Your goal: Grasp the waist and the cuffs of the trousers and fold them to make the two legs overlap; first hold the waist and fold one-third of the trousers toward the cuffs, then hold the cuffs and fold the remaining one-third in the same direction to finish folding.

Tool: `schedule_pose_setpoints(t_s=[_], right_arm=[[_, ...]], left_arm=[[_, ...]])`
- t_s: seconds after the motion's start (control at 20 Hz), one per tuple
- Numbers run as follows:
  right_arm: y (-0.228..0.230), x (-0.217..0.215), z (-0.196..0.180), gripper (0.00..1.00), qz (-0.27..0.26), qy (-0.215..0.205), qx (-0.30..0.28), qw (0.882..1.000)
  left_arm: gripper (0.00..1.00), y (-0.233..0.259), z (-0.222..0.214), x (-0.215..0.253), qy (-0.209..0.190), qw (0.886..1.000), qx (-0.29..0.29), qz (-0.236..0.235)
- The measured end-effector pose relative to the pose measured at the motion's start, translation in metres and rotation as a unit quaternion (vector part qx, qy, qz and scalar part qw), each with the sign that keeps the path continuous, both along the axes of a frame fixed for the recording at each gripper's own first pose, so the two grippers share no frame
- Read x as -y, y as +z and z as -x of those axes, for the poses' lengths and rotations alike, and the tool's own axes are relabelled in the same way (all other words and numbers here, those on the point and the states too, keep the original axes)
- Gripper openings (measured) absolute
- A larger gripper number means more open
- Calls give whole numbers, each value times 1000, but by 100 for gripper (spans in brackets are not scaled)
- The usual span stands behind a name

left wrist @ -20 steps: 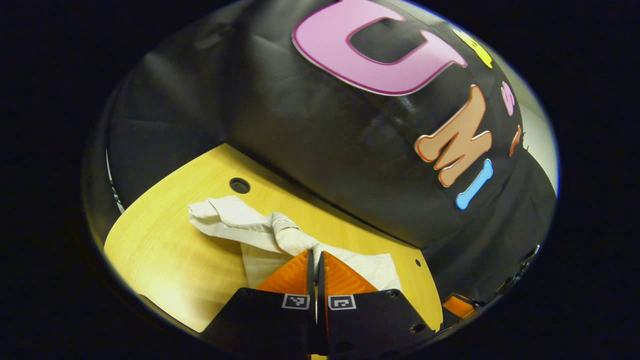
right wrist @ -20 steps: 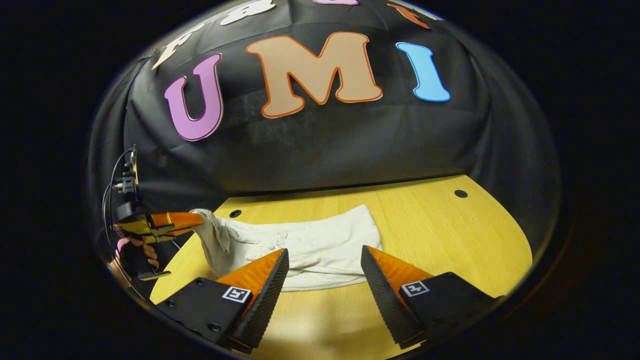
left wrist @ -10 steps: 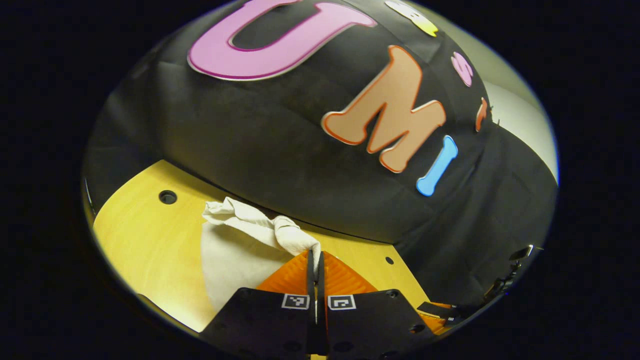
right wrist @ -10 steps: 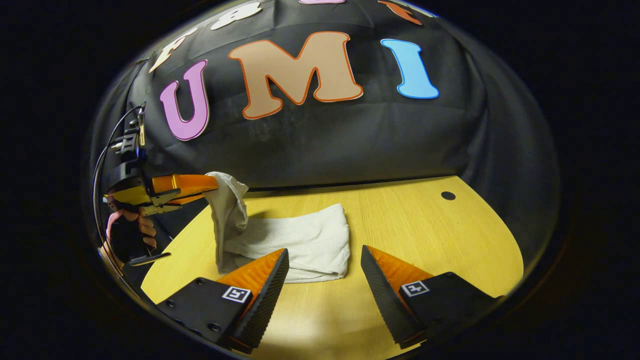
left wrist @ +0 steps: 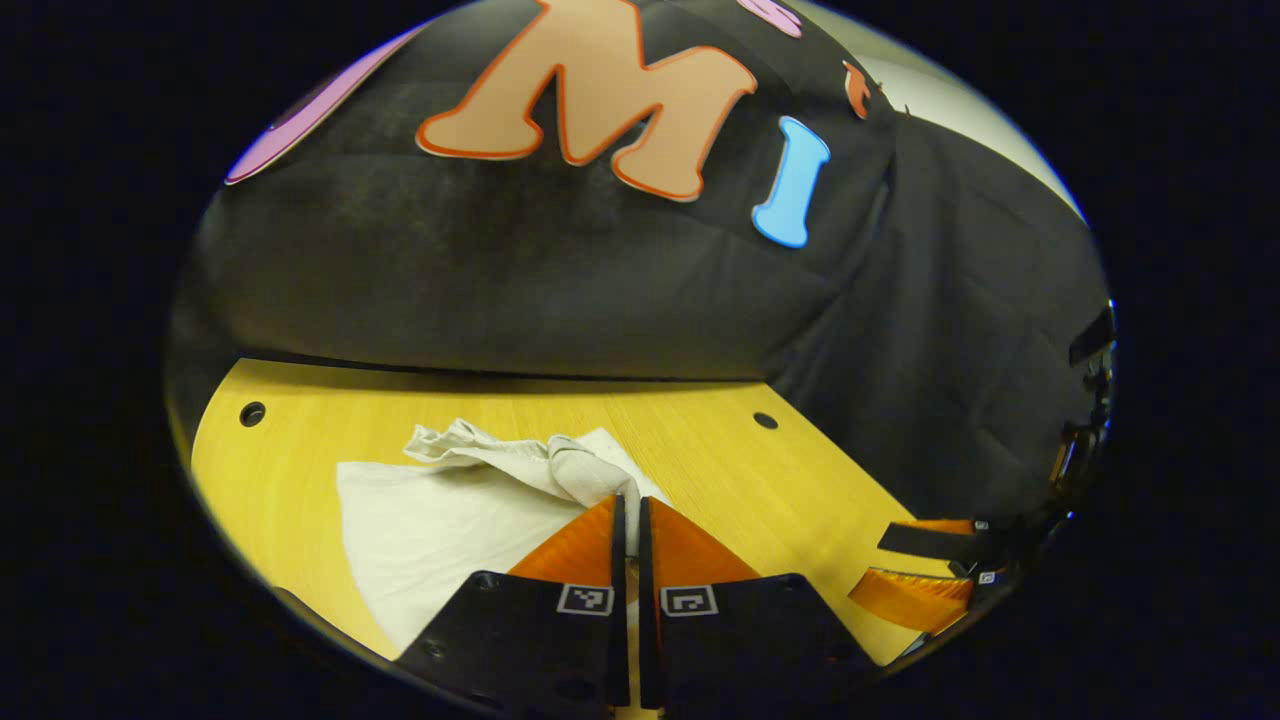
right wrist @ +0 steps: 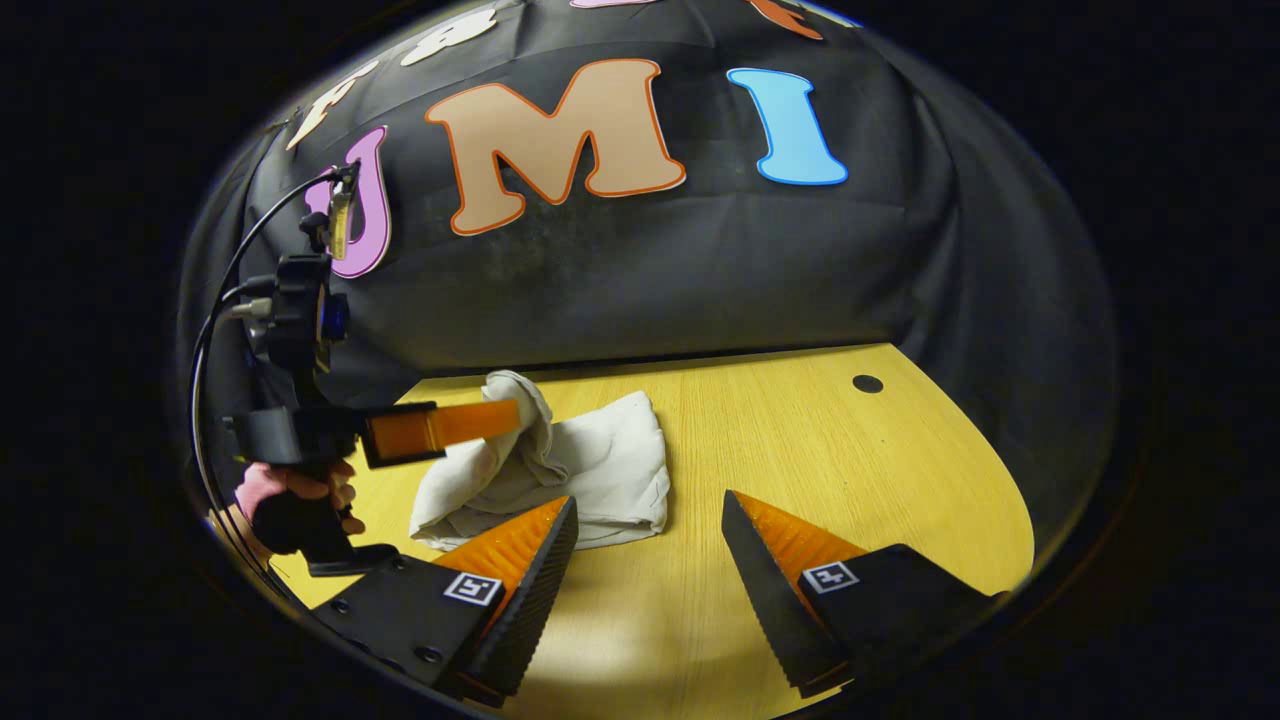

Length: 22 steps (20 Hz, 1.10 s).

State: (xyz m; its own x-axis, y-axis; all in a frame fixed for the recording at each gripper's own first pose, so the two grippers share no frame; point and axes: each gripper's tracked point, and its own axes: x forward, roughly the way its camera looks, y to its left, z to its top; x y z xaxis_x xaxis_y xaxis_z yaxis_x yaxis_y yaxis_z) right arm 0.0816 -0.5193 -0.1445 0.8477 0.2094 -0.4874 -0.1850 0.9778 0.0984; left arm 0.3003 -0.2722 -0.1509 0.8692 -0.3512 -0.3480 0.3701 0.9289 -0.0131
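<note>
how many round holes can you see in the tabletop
2. In the left gripper view, one hole sits near the table's far left corner, another hole farther right by the wall. The trousers may hide more.

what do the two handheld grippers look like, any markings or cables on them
Each gripper has black finger mounts bearing small square black-and-white tags. The left gripper has a black pistol handle, a camera block on top and black cables looping off it. The right gripper has wedge-shaped, ridged fingers.

Trousers [right wrist: 590, 470] on table [right wrist: 850, 480]
</note>
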Motion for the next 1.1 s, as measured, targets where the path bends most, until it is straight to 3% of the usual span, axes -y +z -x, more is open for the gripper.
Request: schedule_pose_setpoints(t_s=[0.1,0.2,0.35,0.65,1.1], right_arm=[[-1,6,2,93,2,-3,-1,1000],[-1,11,4,93,4,-6,-2,1000],[1,14,6,93,4,-10,2,1000],[13,2,14,93,-7,-14,15,1000],[44,-26,29,95,-14,-31,54,998]], left_arm=[[8,-13,2,14,-27,999,-8,-20],[41,-19,9,31,-51,998,-14,-18],[100,-14,11,21,-39,999,3,-28],[96,19,20,-20,-3,999,36,-32],[96,69,74,-113,49,995,73,-49]])
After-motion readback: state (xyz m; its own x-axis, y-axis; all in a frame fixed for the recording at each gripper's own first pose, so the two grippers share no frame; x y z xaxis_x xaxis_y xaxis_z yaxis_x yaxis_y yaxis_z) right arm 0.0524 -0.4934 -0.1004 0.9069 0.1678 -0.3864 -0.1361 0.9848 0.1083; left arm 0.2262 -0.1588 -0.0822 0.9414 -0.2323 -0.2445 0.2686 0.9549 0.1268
